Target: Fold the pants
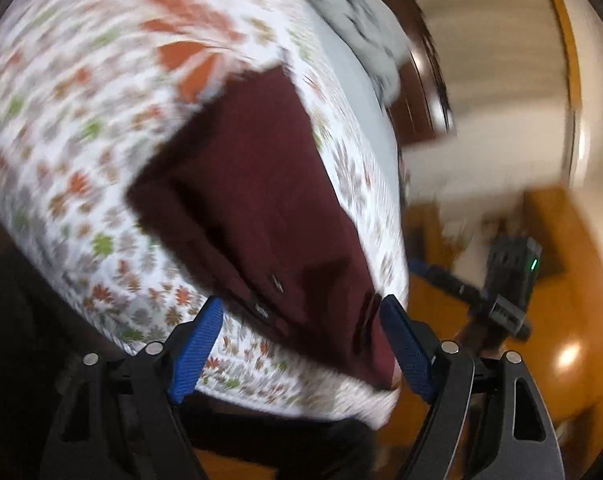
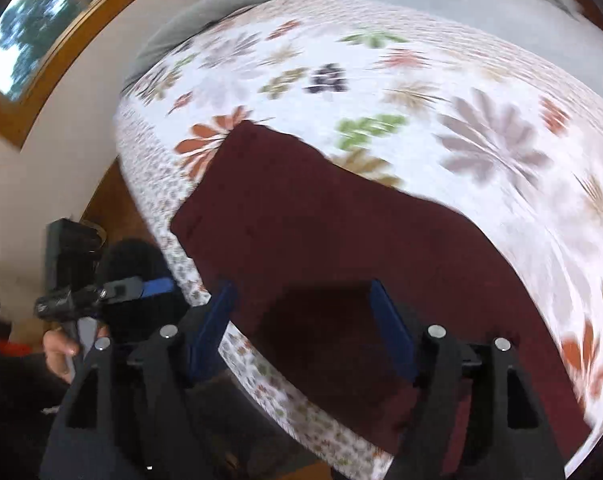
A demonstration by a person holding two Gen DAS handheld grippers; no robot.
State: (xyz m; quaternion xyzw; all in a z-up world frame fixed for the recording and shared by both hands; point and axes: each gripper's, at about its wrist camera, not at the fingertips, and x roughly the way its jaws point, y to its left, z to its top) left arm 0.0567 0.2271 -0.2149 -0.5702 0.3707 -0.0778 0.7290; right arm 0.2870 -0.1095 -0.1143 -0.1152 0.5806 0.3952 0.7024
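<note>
Dark maroon pants (image 1: 253,184) lie spread flat on a bed with a white floral bedsheet (image 1: 81,120). My left gripper (image 1: 301,320) hovers over the end of the pants that has buttons, near the bed's edge. Its blue pads (image 1: 199,344) stand wide apart and are open, with no cloth pinched. In the right wrist view the pants (image 2: 321,232) run from the bed's corner toward the lower right. My right gripper (image 2: 301,292) hangs above them, open, and its blue fingers (image 2: 393,332) press on nothing. Both views are blurred.
A grey blanket (image 2: 421,0) lies bunched at the far side of the bedsheet (image 2: 461,100). Beside the bed are a wooden floor (image 1: 561,320), a pale wall and a wood-framed window (image 2: 33,32). A hand (image 2: 59,350) shows at the lower left.
</note>
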